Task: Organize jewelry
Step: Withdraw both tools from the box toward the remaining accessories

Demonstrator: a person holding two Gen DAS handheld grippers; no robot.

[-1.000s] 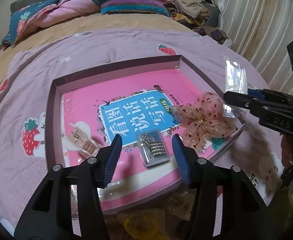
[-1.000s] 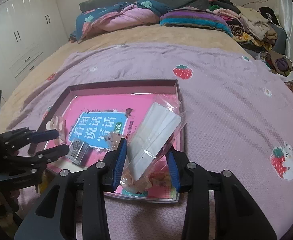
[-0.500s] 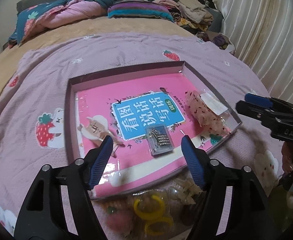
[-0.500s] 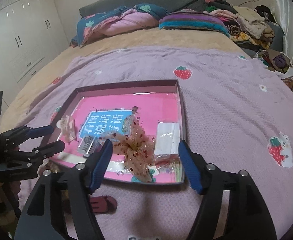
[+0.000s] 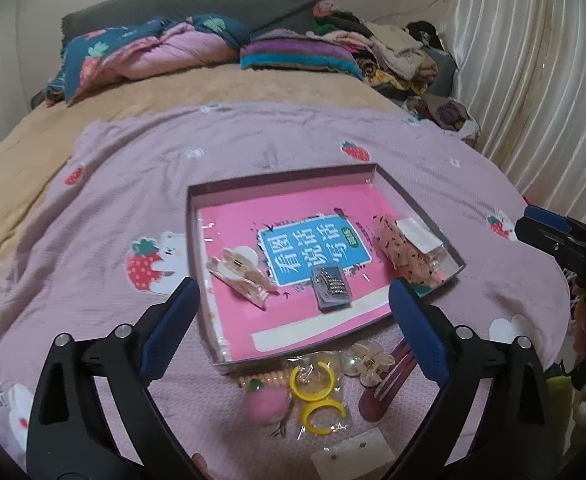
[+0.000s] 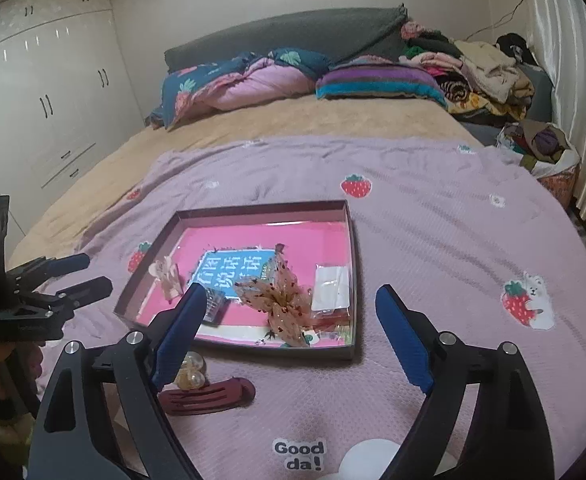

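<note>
You are hovering between placements with both the left hand-held gripper and the right hand-held gripper spread wide and empty (four pieces already lying in the shallow purple-walled box), so next you are reaching for the dark red hair clip lying on the bed just in front of the box.

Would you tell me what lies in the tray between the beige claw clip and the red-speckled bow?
In the left wrist view, a small clear packet of dark hair pins lies between the beige claw clip and the red-speckled bow.

A lilac strawberry blanket covers the bed, folded quilt by white wardrobes.
</note>
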